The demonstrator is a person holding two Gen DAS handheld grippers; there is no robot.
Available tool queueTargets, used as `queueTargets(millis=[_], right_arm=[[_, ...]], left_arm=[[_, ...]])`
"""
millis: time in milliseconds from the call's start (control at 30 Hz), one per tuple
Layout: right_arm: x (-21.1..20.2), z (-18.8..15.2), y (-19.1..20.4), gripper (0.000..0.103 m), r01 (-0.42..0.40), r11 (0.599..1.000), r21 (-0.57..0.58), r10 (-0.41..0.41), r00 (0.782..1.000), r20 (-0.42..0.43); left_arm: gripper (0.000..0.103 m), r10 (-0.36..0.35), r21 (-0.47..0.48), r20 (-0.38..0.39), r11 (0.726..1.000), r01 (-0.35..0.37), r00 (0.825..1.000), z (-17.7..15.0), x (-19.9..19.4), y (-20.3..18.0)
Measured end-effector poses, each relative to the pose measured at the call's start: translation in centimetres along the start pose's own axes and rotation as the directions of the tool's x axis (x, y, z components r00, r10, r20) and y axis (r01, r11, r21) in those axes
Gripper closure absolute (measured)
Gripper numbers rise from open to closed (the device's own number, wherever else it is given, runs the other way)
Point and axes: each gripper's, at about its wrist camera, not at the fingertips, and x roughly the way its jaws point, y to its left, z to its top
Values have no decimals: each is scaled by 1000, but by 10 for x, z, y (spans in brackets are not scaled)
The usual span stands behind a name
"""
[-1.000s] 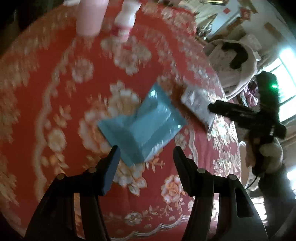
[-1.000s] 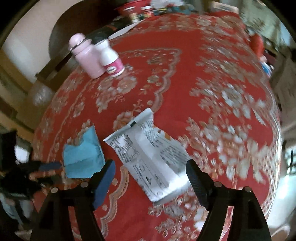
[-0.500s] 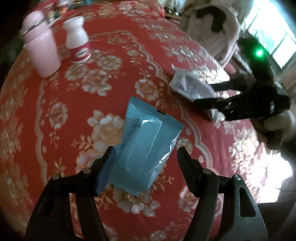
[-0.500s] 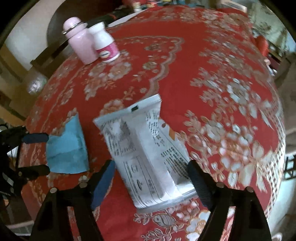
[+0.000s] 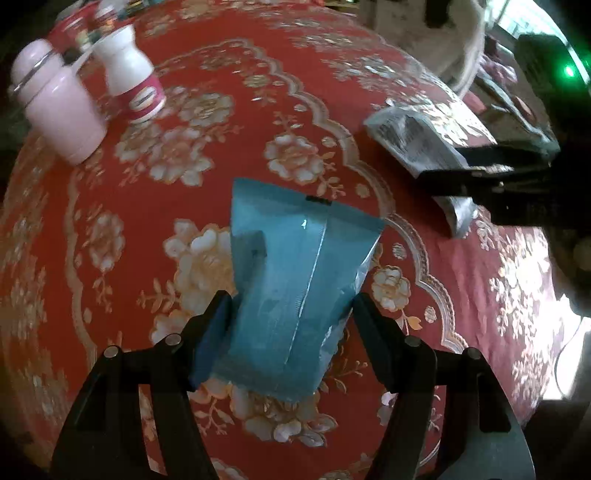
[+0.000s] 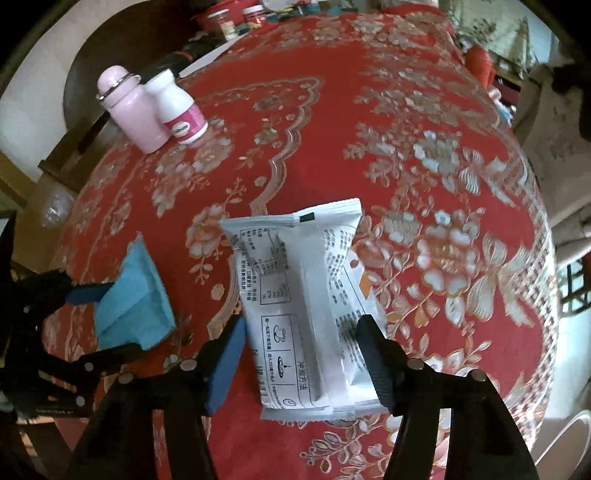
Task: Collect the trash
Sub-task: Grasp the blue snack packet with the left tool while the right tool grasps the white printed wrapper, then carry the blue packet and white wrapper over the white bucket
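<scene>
A blue snack wrapper lies on the red floral tablecloth. My left gripper is open, with one finger on each side of the wrapper's near half. A white printed wrapper lies on the cloth between the fingers of my open right gripper. The blue wrapper and the left gripper also show in the right wrist view at the left. The white wrapper and the right gripper show in the left wrist view at the right.
A pink bottle and a white bottle with a pink label stand together at the far left of the table. Jars and clutter sit at the far edge. The table's right edge drops off to furniture beyond.
Both grippers have moved forward and down over their wrappers. Each wrapper now sits between the open fingers rather than ahead of them.
</scene>
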Motion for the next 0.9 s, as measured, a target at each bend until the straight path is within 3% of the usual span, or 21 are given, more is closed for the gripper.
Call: queueTargets(millis=[33, 67, 167, 267, 433, 900], right_arm=[[-1, -2, 1, 44, 7, 1000, 0, -7, 1000, 7], [-1, -3, 2, 46, 5, 1000, 5, -5, 1000, 12], [-6, -5, 3, 54, 0, 1000, 15, 0, 1000, 23], [-16, -9, 5, 57, -35, 999, 30, 33, 999, 40], [-34, -18, 7, 57, -70, 997, 41, 67, 995, 74], [-91, -70, -21, 57, -81, 993, 87, 68, 988, 140]], left_arm=[[40, 0, -23, 6, 1000, 0, 1000, -1, -1, 0], [54, 15, -53, 17, 999, -14, 1000, -3, -2, 1], [75, 20, -164, 29, 986, -15, 999, -5, -7, 8], [76, 0, -279, 30, 960, 9, 1000, -8, -10, 14], [76, 33, -334, 65, 943, -10, 997, -16, -26, 5], [76, 42, -321, 154, 947, 10, 987, -5, -60, -63]])
